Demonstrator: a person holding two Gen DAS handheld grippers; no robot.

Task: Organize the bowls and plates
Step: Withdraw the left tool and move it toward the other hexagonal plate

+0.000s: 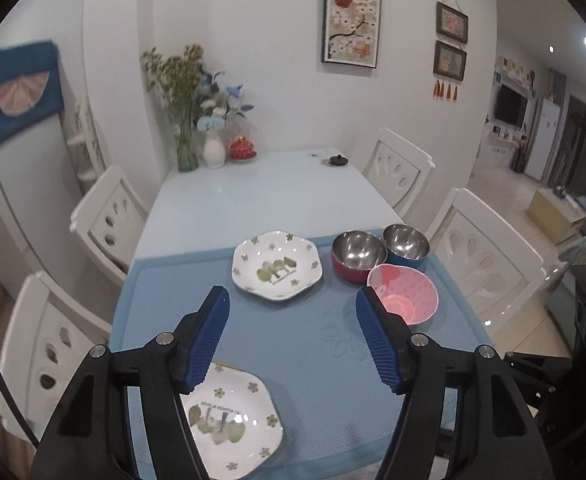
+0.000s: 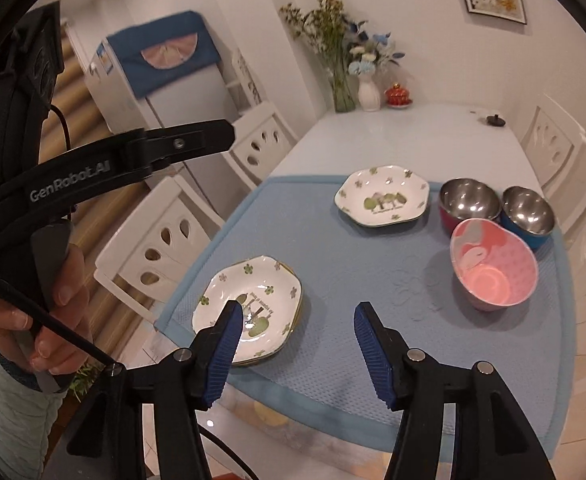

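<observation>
A white floral plate lies at the far side of the blue mat. A stack of like plates lies at the near left. A red steel bowl, a blue steel bowl and a pink bowl stand at the right. My left gripper is open and empty above the mat. My right gripper is open and empty, near the stack.
White chairs line both sides of the table. Vases with flowers, a red lidded cup and a small dark object stand at the far end. The left gripper's body shows at the right view's left.
</observation>
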